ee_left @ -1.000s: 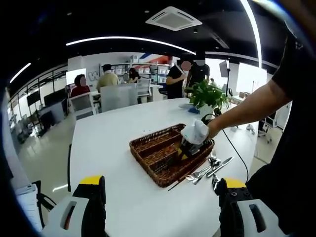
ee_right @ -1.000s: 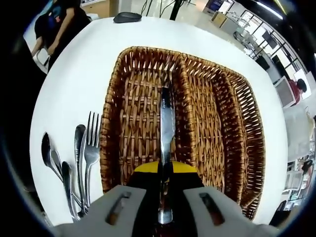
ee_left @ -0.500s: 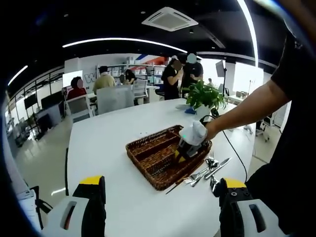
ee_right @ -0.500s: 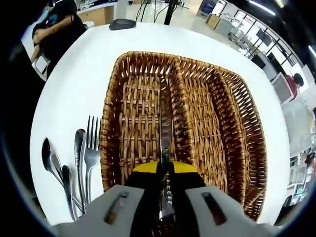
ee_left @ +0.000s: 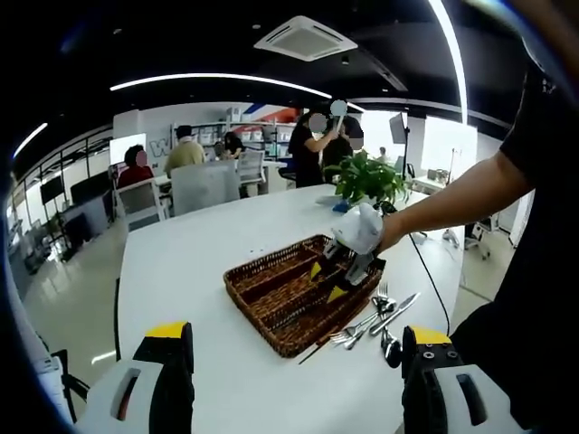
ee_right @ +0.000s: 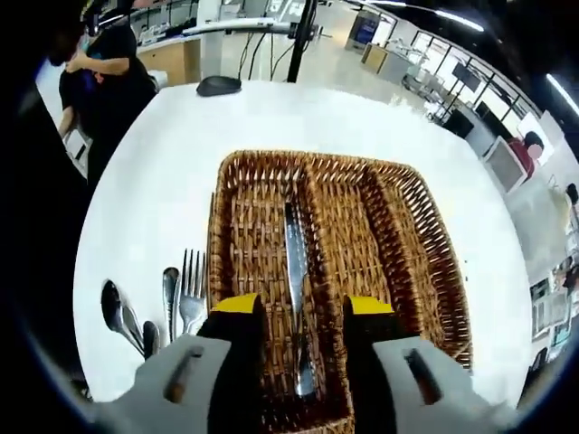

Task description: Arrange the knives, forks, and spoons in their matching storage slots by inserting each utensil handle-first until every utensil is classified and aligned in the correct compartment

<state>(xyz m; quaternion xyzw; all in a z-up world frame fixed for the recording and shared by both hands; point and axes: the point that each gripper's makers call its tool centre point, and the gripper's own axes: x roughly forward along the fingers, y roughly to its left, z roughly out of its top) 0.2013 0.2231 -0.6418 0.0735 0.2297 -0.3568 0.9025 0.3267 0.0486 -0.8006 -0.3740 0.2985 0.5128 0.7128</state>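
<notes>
A brown wicker basket (ee_right: pixel 412 235) with three long compartments lies on the white table. One knife (ee_right: pixel 293 271) rests lengthwise in its left compartment. My right gripper (ee_right: pixel 301 312) hovers over the basket's near end, open, its yellow-tipped jaws either side of the knife and clear of it. To the left of the basket a fork (ee_right: pixel 190 294) and spoons (ee_right: pixel 122 312) lie on the table. In the left gripper view the right gripper (ee_left: pixel 346 258) hangs above the basket (ee_left: pixel 271 294), with loose cutlery (ee_left: pixel 375 321) beside it. My left gripper (ee_left: pixel 297 344) is open and holds nothing.
A black computer mouse (ee_right: pixel 219 86) lies beyond the basket near the table's far edge. A potted plant (ee_left: pixel 366 176) stands behind the basket. Several people and chairs (ee_left: pixel 204 181) are at the far end of the room. A cable (ee_left: pixel 432 276) runs along the table's right side.
My right gripper has opened and let go of the knife, which now lies in the left compartment. The gripper has drawn back and up. The left view has only drifted slightly.
</notes>
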